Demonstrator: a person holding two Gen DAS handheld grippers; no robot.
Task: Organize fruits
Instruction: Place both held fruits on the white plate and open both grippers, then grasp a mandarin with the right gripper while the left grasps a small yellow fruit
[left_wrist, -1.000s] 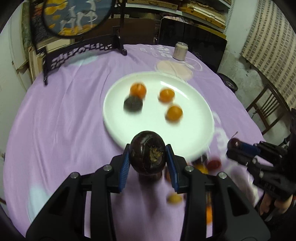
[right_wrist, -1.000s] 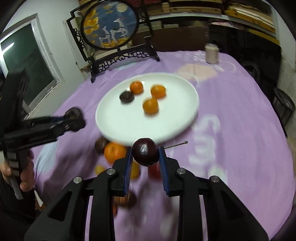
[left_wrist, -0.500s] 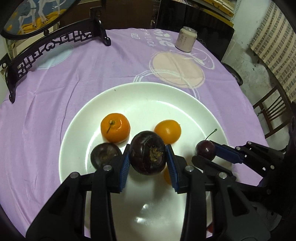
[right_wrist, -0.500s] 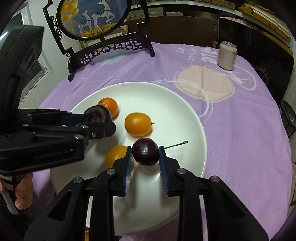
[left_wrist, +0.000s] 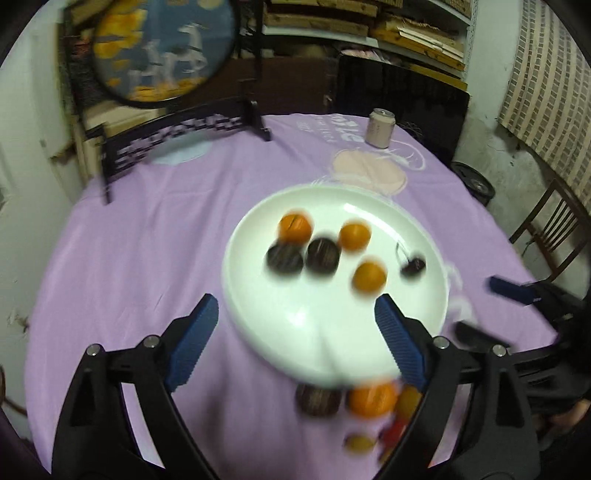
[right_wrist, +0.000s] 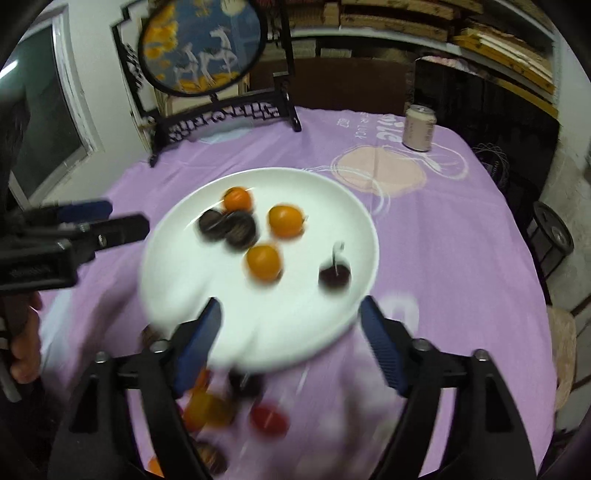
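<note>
Six fruits on plate (right_wrist: 347, 206) | can (right_wrist: 419, 127) label unreadable | tablecloth (right_wrist: 461, 236) lettering blurred

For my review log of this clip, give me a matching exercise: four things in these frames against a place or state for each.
Things:
1. cherry
2. can
3. left claw
4. red fruit

Places or states:
A. on the cloth, off the plate
B. on the plate, near its right edge
C. open, holding nothing
D. upright at the table's far side

Pairs: 1-B, 2-D, 3-C, 4-A
</note>
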